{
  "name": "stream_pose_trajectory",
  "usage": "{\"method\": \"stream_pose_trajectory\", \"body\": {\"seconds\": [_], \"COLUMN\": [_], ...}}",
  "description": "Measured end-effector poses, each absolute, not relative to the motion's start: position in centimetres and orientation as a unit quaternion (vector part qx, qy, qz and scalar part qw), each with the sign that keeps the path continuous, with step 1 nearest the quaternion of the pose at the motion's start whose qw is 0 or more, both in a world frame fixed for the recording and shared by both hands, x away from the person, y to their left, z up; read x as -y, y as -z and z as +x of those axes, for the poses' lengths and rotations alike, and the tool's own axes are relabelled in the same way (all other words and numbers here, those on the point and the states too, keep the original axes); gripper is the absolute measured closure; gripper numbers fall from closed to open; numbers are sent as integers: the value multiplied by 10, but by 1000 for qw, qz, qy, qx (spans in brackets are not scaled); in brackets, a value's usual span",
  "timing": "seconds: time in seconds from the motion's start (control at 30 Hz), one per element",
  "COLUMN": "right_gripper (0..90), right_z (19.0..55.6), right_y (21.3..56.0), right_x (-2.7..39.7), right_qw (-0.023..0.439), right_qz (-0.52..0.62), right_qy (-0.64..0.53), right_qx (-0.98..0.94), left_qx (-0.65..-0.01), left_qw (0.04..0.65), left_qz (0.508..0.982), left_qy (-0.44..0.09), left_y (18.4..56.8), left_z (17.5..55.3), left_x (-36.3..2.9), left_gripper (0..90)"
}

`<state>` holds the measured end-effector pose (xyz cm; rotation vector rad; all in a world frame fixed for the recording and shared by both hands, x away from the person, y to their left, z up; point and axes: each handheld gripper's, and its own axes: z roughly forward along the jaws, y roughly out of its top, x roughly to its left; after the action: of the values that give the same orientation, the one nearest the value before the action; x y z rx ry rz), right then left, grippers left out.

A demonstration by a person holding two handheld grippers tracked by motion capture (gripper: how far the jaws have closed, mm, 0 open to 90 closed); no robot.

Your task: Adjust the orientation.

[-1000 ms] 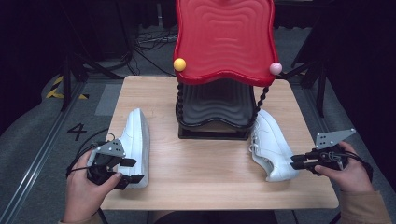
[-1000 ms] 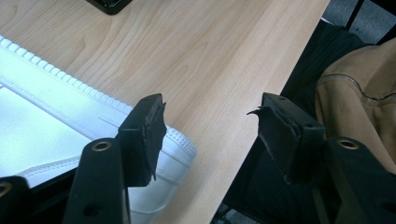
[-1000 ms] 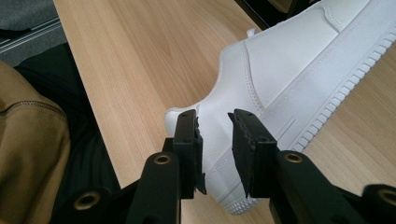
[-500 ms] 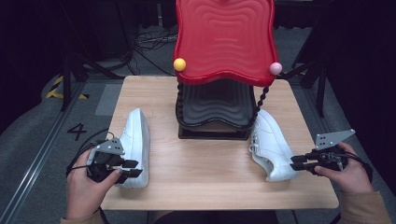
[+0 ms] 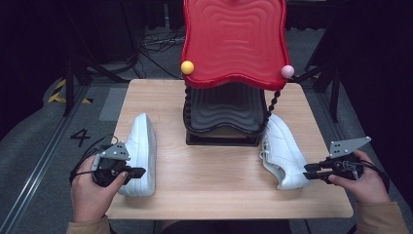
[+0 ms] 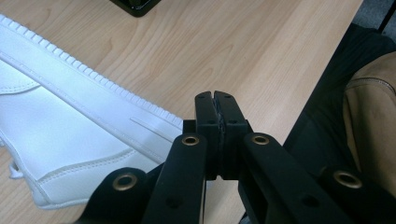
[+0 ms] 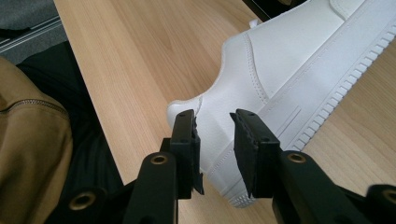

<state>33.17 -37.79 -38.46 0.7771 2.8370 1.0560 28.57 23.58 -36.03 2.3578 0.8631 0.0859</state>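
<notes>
Pale wood-grain desk (image 5: 219,185), matt and smooth. Two white shoes: left white leather-look shoe (image 5: 142,151) and right white leather-look shoe (image 5: 282,151), smooth uppers, stitched seams, ribbed rubbery soles. Glossy red wavy plastic panel (image 5: 234,39). Black matt jaws, brass-coloured rivets.

White shoes (image 5: 141,153) (image 5: 284,151) flank red-topped rack (image 5: 233,44).

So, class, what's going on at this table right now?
A person holds a gripper in each hand at a wooden table, with a white sneaker on either side of a red-and-black shoe rack. The left gripper has just closed its jaws on nothing, beside the left sneaker. The right gripper has its jaws open at the heel of the right sneaker, not yet gripping it.
</notes>
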Motion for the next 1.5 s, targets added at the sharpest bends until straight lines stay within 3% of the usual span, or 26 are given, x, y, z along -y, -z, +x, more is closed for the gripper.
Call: {"method": "stream_pose_trajectory", "body": {"seconds": [0.1, 0.57, 1.0, 1.5], "right_gripper": [695, 684, 678, 676], "right_z": [331, 329, 327, 321], "right_y": [385, 385, 385, 385], "right_x": [379, 381, 382, 391], "right_qw": [8, 10, 11, 15], "right_qz": [250, 249, 247, 257], "right_qy": [-336, -341, -345, -346], "right_qx": [-908, -906, -906, -902], "left_qx": [-342, -353, -341, -317], "left_qw": [292, 248, 244, 247], "left_qz": [892, 902, 908, 915], "left_qy": [-49, -25, -6, 10], "left_y": [365, 390, 395, 397], "left_z": [290, 304, 309, 320], "left_x": [-237, -235, -223, -184], "left_gripper": [899, 899, 900, 899]}}
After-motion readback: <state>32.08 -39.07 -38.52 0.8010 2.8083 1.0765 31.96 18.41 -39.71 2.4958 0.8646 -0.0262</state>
